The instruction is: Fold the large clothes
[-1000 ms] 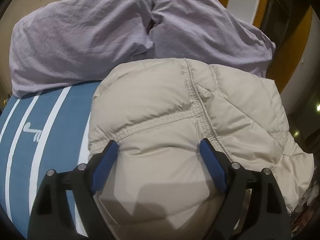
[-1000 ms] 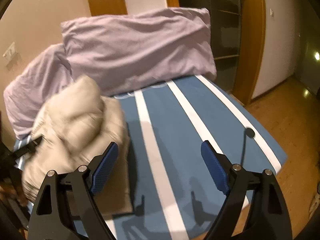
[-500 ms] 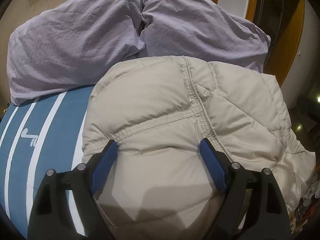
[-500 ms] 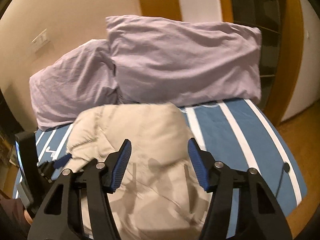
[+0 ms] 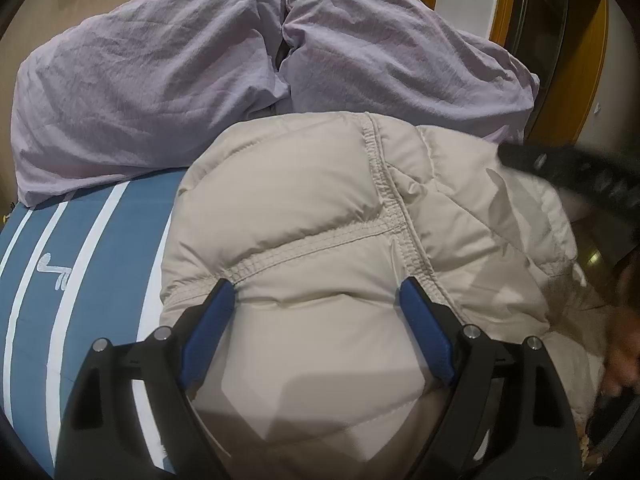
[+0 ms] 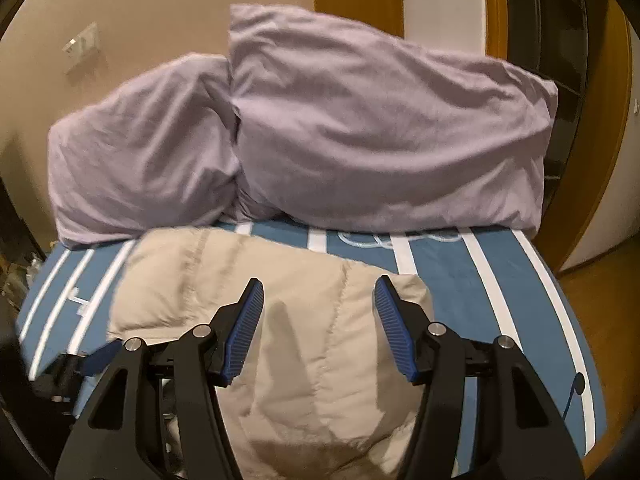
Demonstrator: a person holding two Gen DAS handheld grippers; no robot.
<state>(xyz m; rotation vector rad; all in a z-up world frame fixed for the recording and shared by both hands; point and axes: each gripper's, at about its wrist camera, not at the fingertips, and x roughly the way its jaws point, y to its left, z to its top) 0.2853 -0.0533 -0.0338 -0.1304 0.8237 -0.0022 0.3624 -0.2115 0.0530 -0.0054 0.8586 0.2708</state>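
A beige puffer jacket (image 5: pixel 320 220) lies folded in a bundle on the blue, white-striped bed (image 5: pixel 36 280); it also shows in the right wrist view (image 6: pixel 304 320). My left gripper (image 5: pixel 316 296) is open, its blue pads spread over the jacket's near part, holding nothing. My right gripper (image 6: pixel 319 292) is open just above the jacket, jaws partly narrowed, empty. The right gripper shows blurred at the right edge of the left wrist view (image 5: pixel 580 176). The left gripper's blue pad shows at the lower left of the right wrist view (image 6: pixel 96 360).
Two lilac pillows (image 6: pixel 380 128) (image 6: pixel 140 152) lean against the beige wall at the head of the bed. A wooden door frame (image 6: pixel 600 160) and wooden floor (image 6: pixel 600 292) lie to the right. A wall socket (image 6: pixel 82 46) is on the wall.
The right gripper has swung left and lower, over the jacket, its jaws narrower than a second ago. The left gripper stays open over the jacket, shifted slightly. The jacket has settled flat.
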